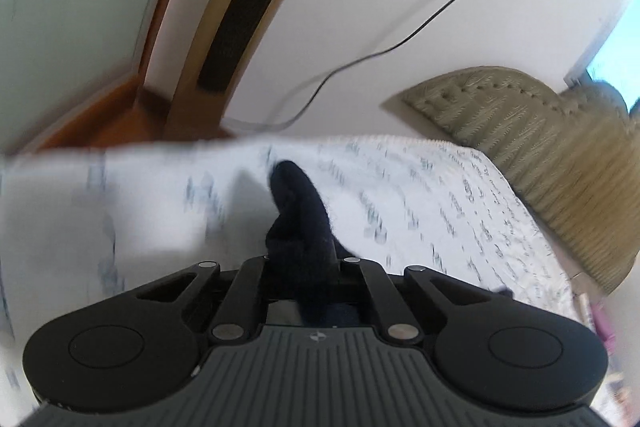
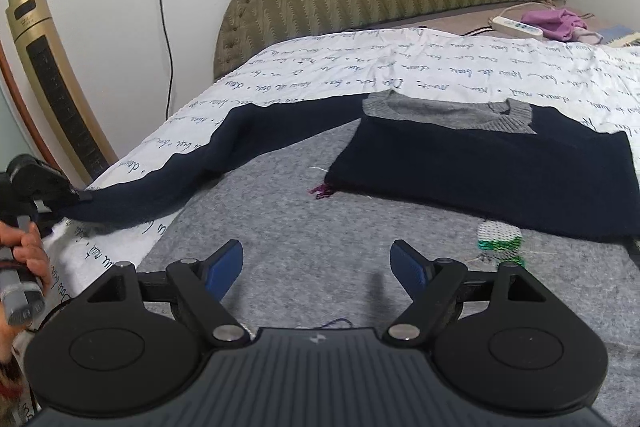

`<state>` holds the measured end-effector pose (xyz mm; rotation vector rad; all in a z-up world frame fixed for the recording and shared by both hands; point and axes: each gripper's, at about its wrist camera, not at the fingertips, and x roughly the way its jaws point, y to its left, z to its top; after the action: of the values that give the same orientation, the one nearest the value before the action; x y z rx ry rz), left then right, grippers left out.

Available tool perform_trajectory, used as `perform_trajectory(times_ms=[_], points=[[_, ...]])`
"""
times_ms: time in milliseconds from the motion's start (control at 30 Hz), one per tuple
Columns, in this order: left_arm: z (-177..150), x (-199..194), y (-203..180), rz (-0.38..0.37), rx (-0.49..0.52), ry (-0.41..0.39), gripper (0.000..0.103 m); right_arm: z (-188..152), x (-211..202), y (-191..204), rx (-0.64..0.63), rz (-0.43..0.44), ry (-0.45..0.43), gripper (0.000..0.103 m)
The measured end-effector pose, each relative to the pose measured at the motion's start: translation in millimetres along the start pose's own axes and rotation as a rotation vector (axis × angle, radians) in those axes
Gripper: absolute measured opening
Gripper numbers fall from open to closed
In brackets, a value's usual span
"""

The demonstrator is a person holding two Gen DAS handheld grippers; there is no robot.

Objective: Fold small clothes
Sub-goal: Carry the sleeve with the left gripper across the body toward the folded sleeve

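A navy and grey sweater (image 2: 472, 163) is spread inside out on the script-printed bedsheet (image 2: 304, 67), one sleeve already laid across its body. The cuff of the other navy sleeve (image 1: 298, 211) is pinched in the closed left gripper (image 1: 304, 263) near the bed's edge. The right gripper (image 2: 318, 269) is held spread above the grey body, nothing gripped.

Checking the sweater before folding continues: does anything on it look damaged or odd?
Yes. Loose purple yarn and stray white threads show on the grey sweater, beside the folded-over navy sleeve. The left claw pinches the other sleeve's cuff.
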<state>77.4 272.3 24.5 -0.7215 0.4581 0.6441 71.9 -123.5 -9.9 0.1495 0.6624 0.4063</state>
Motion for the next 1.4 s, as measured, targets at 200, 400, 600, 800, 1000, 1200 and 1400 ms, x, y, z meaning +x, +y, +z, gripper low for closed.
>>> perform_trajectory(times_ms=[200, 400, 600, 800, 1000, 1200, 1400], points=[[45.3, -0.1, -22.5, 0.128, 0.146, -0.183, 0.007, -3.8, -5.6, -21.5, 0.051, -0.021, -0.002, 0.081], [49.7, 7.0, -66.6, 0.124, 0.273, -0.189, 0.007, -4.6, -5.6, -40.8, 0.091, -0.043, -0.005, 0.081], [3.2, -11.6, -135.5, -0.055, 0.449, -0.165, 0.007, -8.3, -6.6, -56.4, 0.127, -0.055, 0.005, 0.081], [-75.2, -32.0, -200.4, -0.254, 0.641, -0.096, 0.007, -9.7, -12.5, -69.5, 0.155, -0.077, -0.011, 0.081], [-148.7, -33.6, -230.7, -0.380, 0.783, -0.020, 0.008, -11.6, -14.4, -84.8, 0.205, -0.087, -0.030, 0.081], [-192.4, -20.6, -221.0, -0.395, 0.845, 0.061, 0.008, 15.3, -9.5, -122.0, 0.366, 0.079, -0.128, 0.082], [-211.0, -23.8, -211.6, -0.405, 0.901, 0.102, 0.021, 51.0, 72.4, -155.1, 0.598, 0.412, 0.009, 0.083]])
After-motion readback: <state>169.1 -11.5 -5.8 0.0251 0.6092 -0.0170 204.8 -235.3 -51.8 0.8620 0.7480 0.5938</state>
